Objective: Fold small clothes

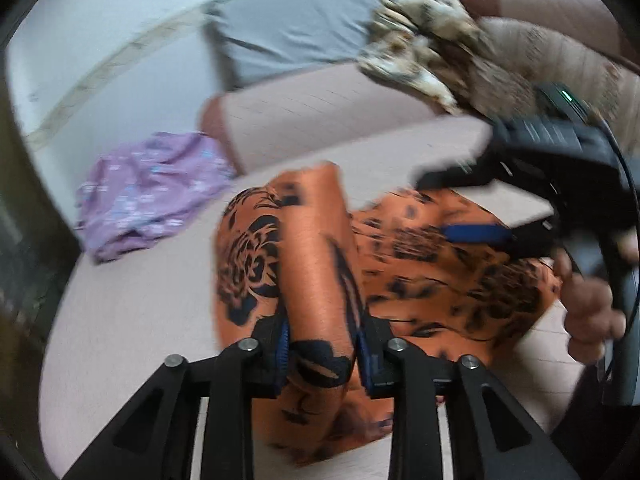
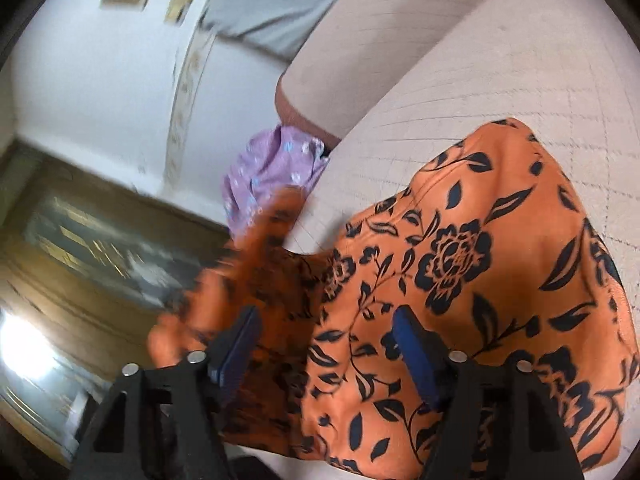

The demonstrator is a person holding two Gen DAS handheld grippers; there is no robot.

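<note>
An orange garment with a black flower print [image 1: 424, 272] lies on the pink sofa seat [image 1: 132, 320]. My left gripper [image 1: 322, 344] has a thick fold of it between its blue pads, which press the cloth on both sides. In the right wrist view the same garment [image 2: 500, 264] spreads over the seat [image 2: 520, 64]. My right gripper [image 2: 326, 344] stands wide open with the cloth running between its fingers [image 2: 416, 352], the pads apart from it. The right gripper also shows in the left wrist view [image 1: 472, 234], low over the garment.
A crumpled purple floral garment [image 1: 148, 196] lies at the sofa's left end, seen also in the right wrist view [image 2: 272, 168]. A grey cloth [image 1: 296, 32] hangs on the backrest. A beige patterned cloth [image 1: 436, 48] lies at the back right. A dark wooden cabinet [image 2: 80, 248] stands left.
</note>
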